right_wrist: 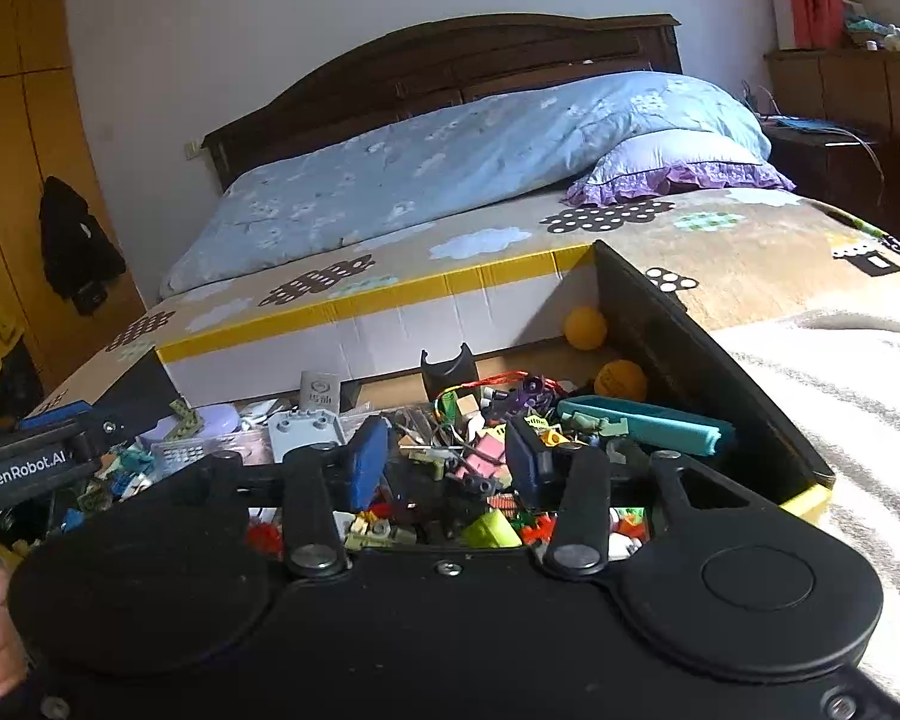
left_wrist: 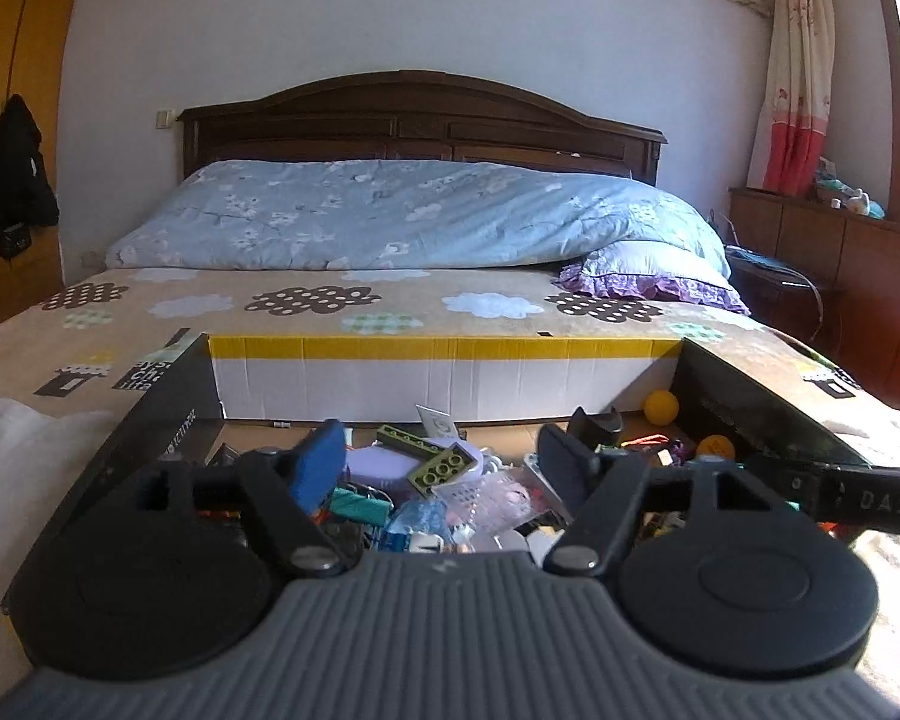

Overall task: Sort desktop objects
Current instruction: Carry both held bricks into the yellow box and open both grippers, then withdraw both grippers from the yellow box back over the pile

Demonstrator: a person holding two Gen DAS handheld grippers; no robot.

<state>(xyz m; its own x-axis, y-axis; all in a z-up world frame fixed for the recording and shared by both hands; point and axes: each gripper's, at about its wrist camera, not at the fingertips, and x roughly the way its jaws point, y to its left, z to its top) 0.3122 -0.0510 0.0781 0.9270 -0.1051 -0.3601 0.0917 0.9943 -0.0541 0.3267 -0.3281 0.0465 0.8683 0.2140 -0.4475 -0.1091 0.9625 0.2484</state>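
Observation:
A cardboard box with a yellow-taped rim lies on the bed, full of small toys and bricks. An olive green brick and a lilac case lie in the pile. My left gripper is open and empty, low over the box. My right gripper is open and empty above pink bricks. A teal tube, two orange balls, a black clip and a grey plate lie in the box. The left gripper also shows in the right wrist view.
The box's black flaps stand up at both sides. The bed carries a blue quilt and a purple pillow. A white blanket lies right of the box. A wooden cabinet stands at the right.

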